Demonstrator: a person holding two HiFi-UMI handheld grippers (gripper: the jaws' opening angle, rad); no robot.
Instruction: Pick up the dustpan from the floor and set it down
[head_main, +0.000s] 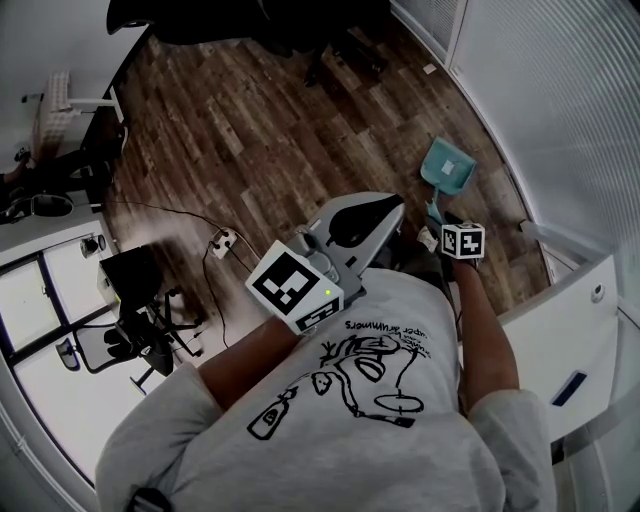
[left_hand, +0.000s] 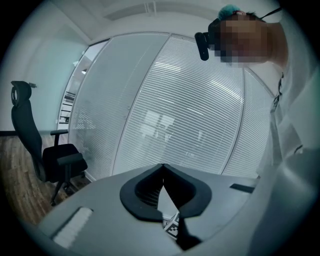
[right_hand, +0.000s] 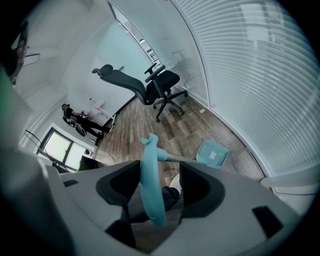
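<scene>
While the right tool (right_hand: 154, 181) stood wide open around the teal handle (right_hand: 150, 170) of the dustpan (right_hand: 212, 153), which sat on the floor (right_hand: 165, 125) just ahead, that loose handle could well have toppled had a withdrawing jaw clipped it.

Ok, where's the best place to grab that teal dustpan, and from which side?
Take the dustpan by its teal handle, not the pan. The pan sits on the floor and the shaft brings the slim handle up towards you, so come down from your side. It stands between the right gripper's open jaws.
</scene>
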